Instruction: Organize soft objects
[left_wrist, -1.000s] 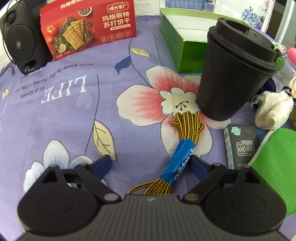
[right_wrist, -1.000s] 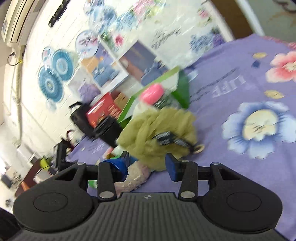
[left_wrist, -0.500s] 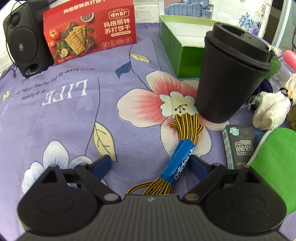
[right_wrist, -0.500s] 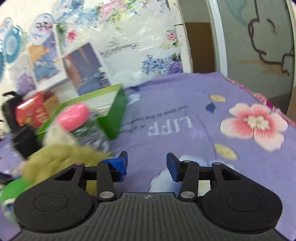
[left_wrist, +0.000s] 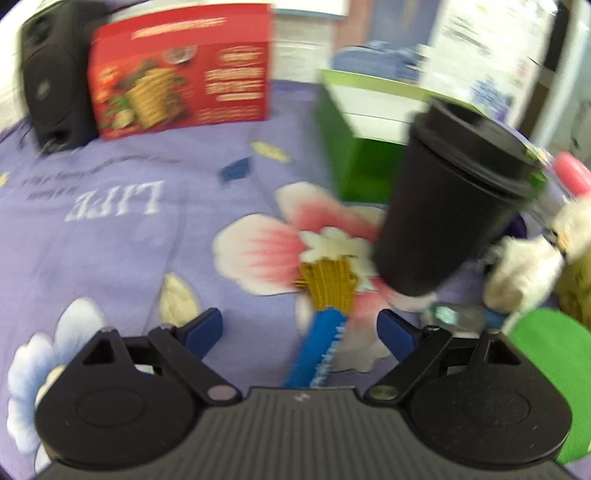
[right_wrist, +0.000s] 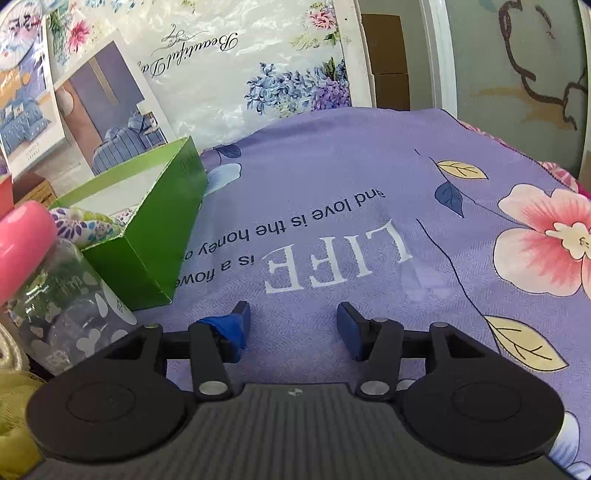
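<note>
purple floral cloth (right_wrist: 332, 192) is spread over the surface. the left gripper (left_wrist: 301, 328) is held open, with the banded yellow laces (left_wrist: 327, 291) lying between its fingers, just beside a black cup (left_wrist: 447, 206). the right gripper (right_wrist: 293, 325) is held open over bare cloth, near a green box (right_wrist: 147, 236).

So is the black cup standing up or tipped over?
Standing up. The black cup rests on its base on the cloth, lid on top; its lean looks like fisheye distortion.
</note>
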